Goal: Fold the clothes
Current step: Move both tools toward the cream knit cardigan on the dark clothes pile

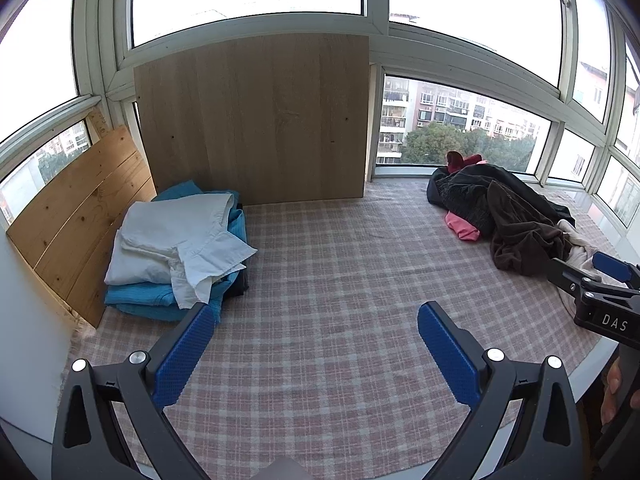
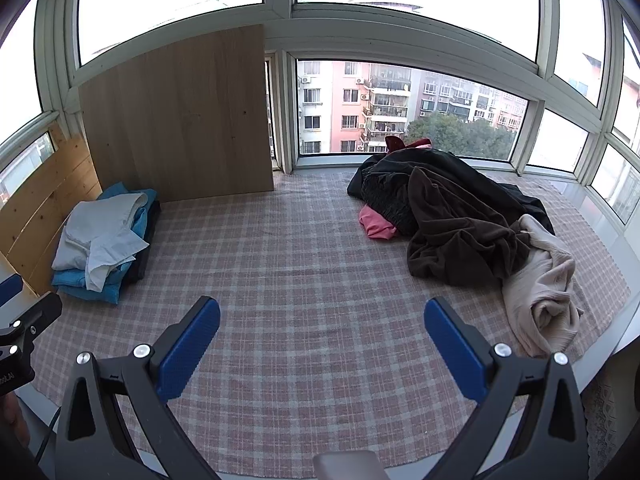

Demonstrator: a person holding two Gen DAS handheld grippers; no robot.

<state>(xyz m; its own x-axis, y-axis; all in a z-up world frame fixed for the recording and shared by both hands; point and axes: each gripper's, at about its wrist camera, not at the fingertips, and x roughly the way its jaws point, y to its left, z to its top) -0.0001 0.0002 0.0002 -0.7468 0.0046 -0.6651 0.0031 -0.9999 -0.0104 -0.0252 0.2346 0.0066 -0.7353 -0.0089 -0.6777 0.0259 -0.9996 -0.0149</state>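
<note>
Left gripper (image 1: 316, 326): blue-padded fingers (image 1: 184, 354) spread wide, holding nothing, poised above the checked cloth (image 1: 320, 280) that covers the surface. Right gripper (image 2: 322, 322): fingers (image 2: 456, 346) likewise spread wide and empty over the same cloth; in the left wrist view it appears at the right edge, close to the near end of the unfolded pile.

Landmark: the pale wooden board (image 1: 256, 120) leaning upright against the window frame. Just in front of its left corner lies the folded stack (image 1: 176, 248), a white shirt (image 1: 180, 236) on top of blue garments (image 1: 148, 296), beside a knotty pine panel (image 1: 76, 220). Well to the right of the board lies the unfolded pile (image 2: 452, 216): black and dark brown clothes heaped over a pink garment (image 2: 376, 222), with a cream garment (image 2: 540, 300) at its near end and a red item (image 2: 404, 142) at its far end by the glass.
</note>
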